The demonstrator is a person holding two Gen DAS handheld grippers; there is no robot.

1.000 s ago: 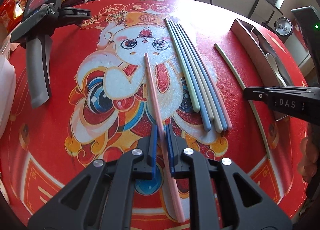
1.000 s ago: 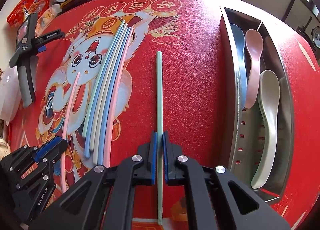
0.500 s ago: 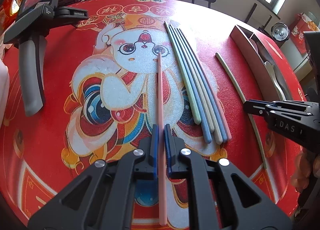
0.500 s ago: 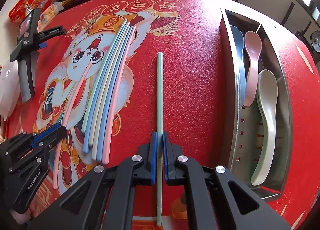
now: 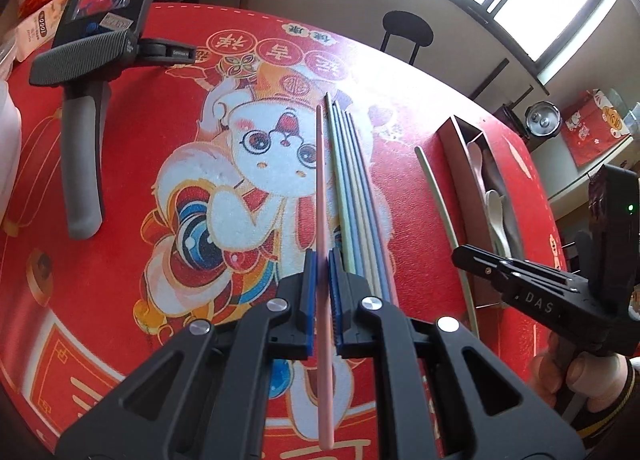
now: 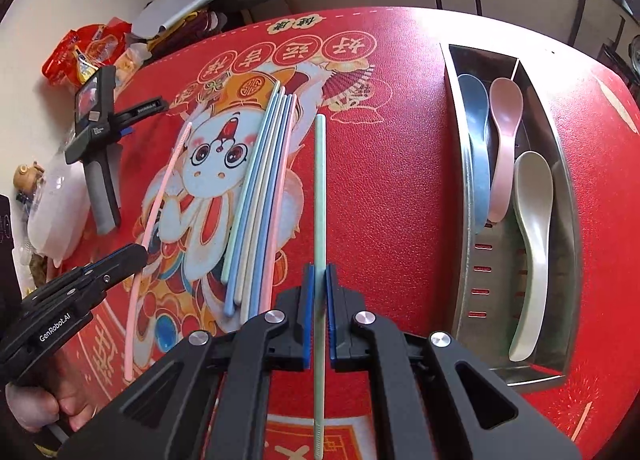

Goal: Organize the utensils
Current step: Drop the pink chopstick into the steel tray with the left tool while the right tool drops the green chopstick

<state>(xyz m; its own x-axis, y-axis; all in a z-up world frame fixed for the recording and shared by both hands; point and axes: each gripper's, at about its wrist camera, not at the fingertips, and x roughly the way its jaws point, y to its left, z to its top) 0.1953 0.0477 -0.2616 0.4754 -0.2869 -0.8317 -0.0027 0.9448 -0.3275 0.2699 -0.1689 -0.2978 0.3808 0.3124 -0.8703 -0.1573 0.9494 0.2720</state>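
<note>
Pinching a pink chopstick (image 5: 322, 227) at centre frame in the left wrist view: left gripper (image 5: 322, 260), jaws pressed tight on it. Clamping a pale green chopstick (image 6: 319, 195) at centre of the right wrist view: right gripper (image 6: 319, 272). Lying between the two on the red tablecloth (image 6: 392, 187): a bundle of chopsticks (image 6: 260, 195). Holding three spoons (image 6: 505, 147) at right of frame: a metal tray (image 6: 568, 195).

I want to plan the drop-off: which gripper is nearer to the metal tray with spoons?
Right. The right gripper, holding the green chopstick, is beside the metal tray; the left gripper is beyond the chopstick bundle.
</note>
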